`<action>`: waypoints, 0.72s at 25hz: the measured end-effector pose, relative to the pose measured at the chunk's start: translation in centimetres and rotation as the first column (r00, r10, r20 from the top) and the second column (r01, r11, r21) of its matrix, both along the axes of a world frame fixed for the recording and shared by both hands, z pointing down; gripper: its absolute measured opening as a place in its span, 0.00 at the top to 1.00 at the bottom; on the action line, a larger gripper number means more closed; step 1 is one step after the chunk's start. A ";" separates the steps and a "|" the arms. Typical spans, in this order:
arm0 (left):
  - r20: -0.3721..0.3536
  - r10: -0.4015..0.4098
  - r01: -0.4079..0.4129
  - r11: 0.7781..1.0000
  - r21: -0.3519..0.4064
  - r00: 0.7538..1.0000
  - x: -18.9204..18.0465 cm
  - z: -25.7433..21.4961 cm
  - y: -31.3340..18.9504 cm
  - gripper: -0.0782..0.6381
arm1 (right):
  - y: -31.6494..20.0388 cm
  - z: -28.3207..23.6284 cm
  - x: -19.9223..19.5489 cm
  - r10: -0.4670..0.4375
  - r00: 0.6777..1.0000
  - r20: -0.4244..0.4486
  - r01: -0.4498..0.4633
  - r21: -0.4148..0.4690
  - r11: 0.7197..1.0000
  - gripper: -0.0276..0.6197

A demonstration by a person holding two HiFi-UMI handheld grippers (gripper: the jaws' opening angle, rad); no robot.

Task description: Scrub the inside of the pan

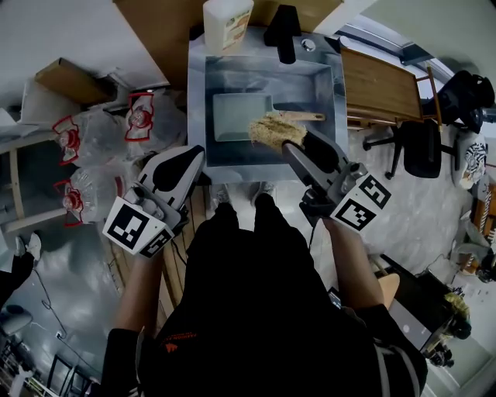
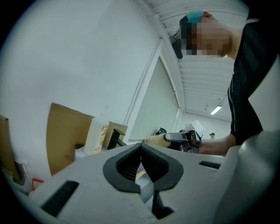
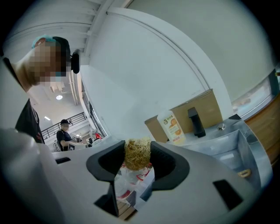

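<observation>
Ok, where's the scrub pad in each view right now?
Head view: scrub pad upper centre, over the sink, at the right claw tip.
Left gripper view: tan tuft just above the shut left claw.
Right gripper view: centre, clamped between the jaws.
Shared landmark: the white bottle.

Pan in the sink ahead of you.
The pan (image 1: 236, 116) lies in the sink (image 1: 329, 93), handle to the right; your right gripper (image 1: 290, 144) holds the scrubber (image 1: 271, 132) over its near right corner. Bottle (image 1: 227, 22) and faucet (image 1: 283, 32) stand at the far rim.
</observation>
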State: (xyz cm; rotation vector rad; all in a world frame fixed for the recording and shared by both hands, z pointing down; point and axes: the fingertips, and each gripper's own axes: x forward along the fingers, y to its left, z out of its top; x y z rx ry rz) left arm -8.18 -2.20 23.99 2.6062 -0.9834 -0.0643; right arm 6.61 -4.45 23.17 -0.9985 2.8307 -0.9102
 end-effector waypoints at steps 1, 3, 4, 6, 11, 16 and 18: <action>0.000 -0.008 0.008 1.000 -0.002 1.000 0.2 0.0 -0.2 0.87 | -0.3 0.1 0.1 -0.008 1.000 0.001 0.008 -0.003 1.000 0.68; 0.004 -0.024 0.024 1.000 -0.006 1.000 0.6 0.2 -0.9 0.87 | -1.2 0.3 0.4 -0.026 1.000 0.002 0.026 -0.009 1.000 0.68; 0.007 -0.032 0.032 0.999 -0.008 0.999 0.9 0.3 -1.3 0.87 | -1.7 0.5 0.7 -0.036 0.999 0.003 0.036 -0.012 0.999 0.68; 0.014 -0.051 0.051 0.999 -0.016 0.999 1.6 0.5 -2.3 0.87 | -2.9 0.9 1.1 -0.059 0.998 0.002 0.059 -0.019 0.998 0.68; 0.042 -0.110 0.112 0.993 -0.041 0.993 2.7 1.5 -4.4 0.87 | -5.9 2.5 1.7 -0.129 0.992 -0.001 0.129 -0.047 0.991 0.68; 0.074 -0.156 0.162 0.983 -0.086 0.985 3.3 3.3 -6.1 0.87 | -8.8 4.7 1.8 -0.188 0.982 -0.008 0.187 -0.080 0.979 0.68; 0.084 -0.171 0.179 0.978 -0.103 0.982 3.4 3.9 -6.6 0.87 | -9.7 5.7 1.8 -0.206 0.978 -0.016 0.204 -0.096 0.974 0.68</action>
